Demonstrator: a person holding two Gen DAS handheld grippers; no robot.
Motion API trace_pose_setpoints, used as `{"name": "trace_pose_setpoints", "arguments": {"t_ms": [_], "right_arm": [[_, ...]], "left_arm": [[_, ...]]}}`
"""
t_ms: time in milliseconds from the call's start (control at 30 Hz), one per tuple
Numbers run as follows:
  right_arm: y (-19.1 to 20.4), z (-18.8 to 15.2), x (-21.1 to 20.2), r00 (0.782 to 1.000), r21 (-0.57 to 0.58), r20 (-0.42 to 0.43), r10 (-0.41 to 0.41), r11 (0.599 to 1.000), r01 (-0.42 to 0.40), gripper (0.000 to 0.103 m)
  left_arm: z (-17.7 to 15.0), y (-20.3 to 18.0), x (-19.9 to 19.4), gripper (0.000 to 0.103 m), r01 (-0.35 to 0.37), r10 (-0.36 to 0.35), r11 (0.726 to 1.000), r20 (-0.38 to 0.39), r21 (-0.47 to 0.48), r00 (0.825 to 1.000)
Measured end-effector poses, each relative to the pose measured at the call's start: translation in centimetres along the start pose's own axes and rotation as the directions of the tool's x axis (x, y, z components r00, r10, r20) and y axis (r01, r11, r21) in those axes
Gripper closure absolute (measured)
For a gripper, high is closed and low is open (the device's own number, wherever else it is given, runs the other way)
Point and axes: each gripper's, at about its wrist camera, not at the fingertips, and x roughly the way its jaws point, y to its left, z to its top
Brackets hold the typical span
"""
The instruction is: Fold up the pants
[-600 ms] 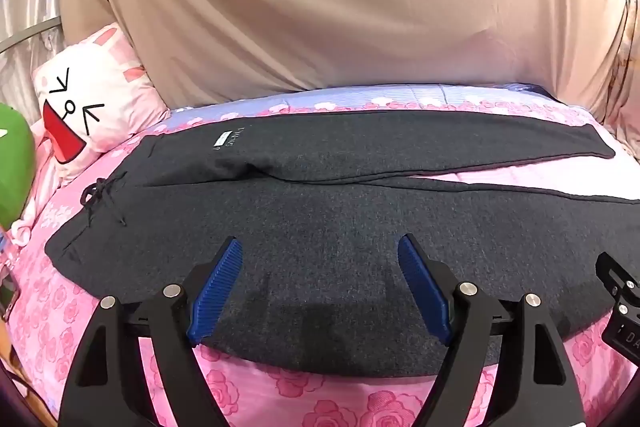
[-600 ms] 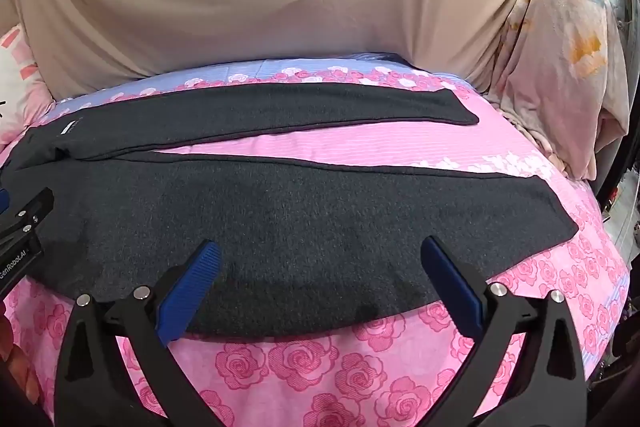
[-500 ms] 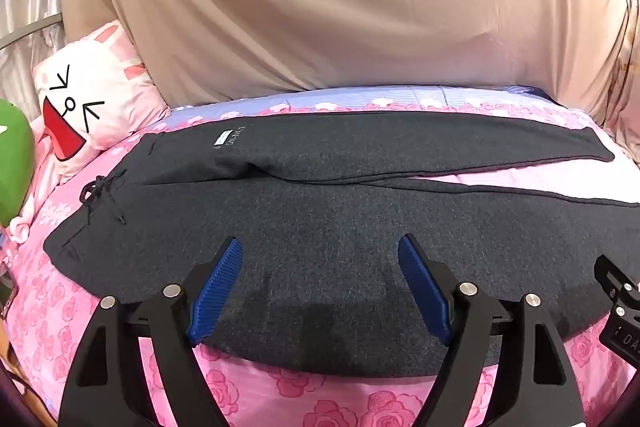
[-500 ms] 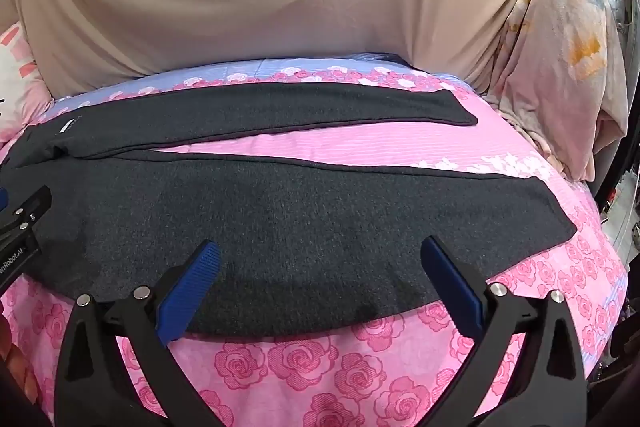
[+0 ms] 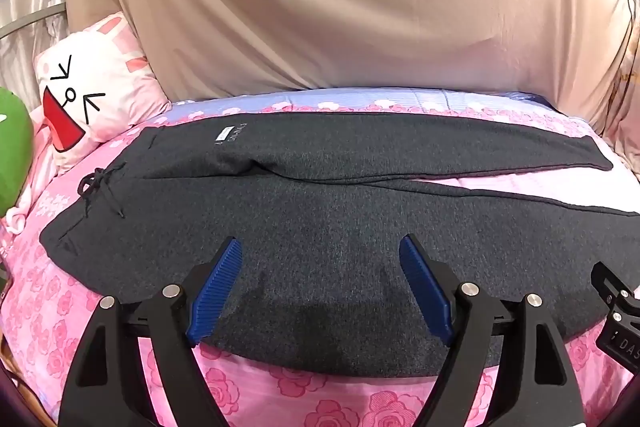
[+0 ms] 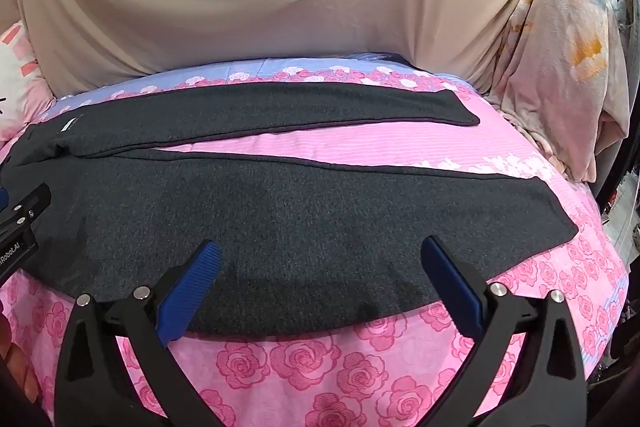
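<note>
Dark grey sweatpants [image 5: 320, 227] lie flat on a bed covered by a pink rose-print sheet [image 6: 300, 359], their long axis running left to right. The waistband with its tied drawstring [image 5: 98, 187] points left, toward a white cartoon-face pillow [image 5: 88, 99]; the two legs stretch right, splitting apart into a narrow V. The left hand-held gripper [image 5: 320, 287] and the right hand-held gripper [image 6: 318, 291] both hover over the near leg, blue pads spread wide, holding nothing.
</note>
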Motion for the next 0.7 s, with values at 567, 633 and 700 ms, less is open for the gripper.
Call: {"name": "trace_pose_setpoints", "arguments": {"t_ms": [567,633,700], "right_arm": [[-0.07,0.12,-0.09,1.0,-0.001,-0.003,-0.002,1.0,0.002,0.005],[-0.08,0.12,-0.1,1.0,-0.001,-0.003,-0.002,1.0,0.002,0.005],[-0.09,0.13,-0.1,1.0,-0.001,-0.002,-0.002,1.0,0.002,0.005]], "left_arm": [[0.03,0.02,-0.15,0.025,-0.008,0.008,1.0,0.009,-0.008,1.0],[0.02,0.06,-0.19,0.025,-0.007,0.007,1.0,0.011,-0.007,1.0],[0.05,0.03,-0.17,0.025,-0.008,0.008,1.0,0.01,-0.006,1.0]]}}
